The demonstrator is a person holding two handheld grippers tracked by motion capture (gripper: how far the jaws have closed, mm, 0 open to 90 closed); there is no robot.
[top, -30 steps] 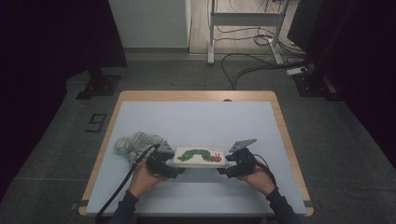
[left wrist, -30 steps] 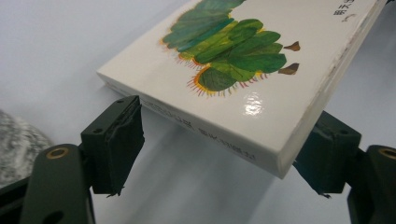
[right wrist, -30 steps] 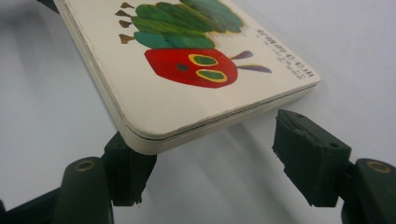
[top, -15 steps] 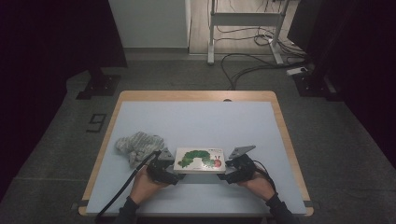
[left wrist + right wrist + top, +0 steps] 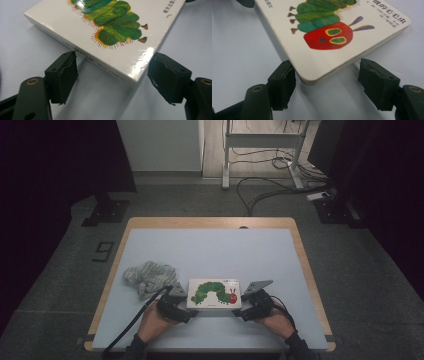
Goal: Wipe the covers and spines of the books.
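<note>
High view, hand-held grippers (image 5: 187, 312) flanking book (image 5: 215, 293)

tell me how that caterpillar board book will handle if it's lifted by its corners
The board book looks thick and flat, with stacked card pages at its edge, so it should stay stiff rather than flop. Its cover shines under the light, so the pads may slip. Held only at a corner, it could pivot or its pages could fan open.

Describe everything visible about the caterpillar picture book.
The book is a thick white board book with a glossy cover, rounded corners, a green caterpillar with a red face, and small printed characters. It lies closed and flat, cover up, at the near middle of the table. The left hand-held gripper and right hand-held gripper each straddle a near corner, and one pad of each looks against the book's edge, not clamped.
</note>
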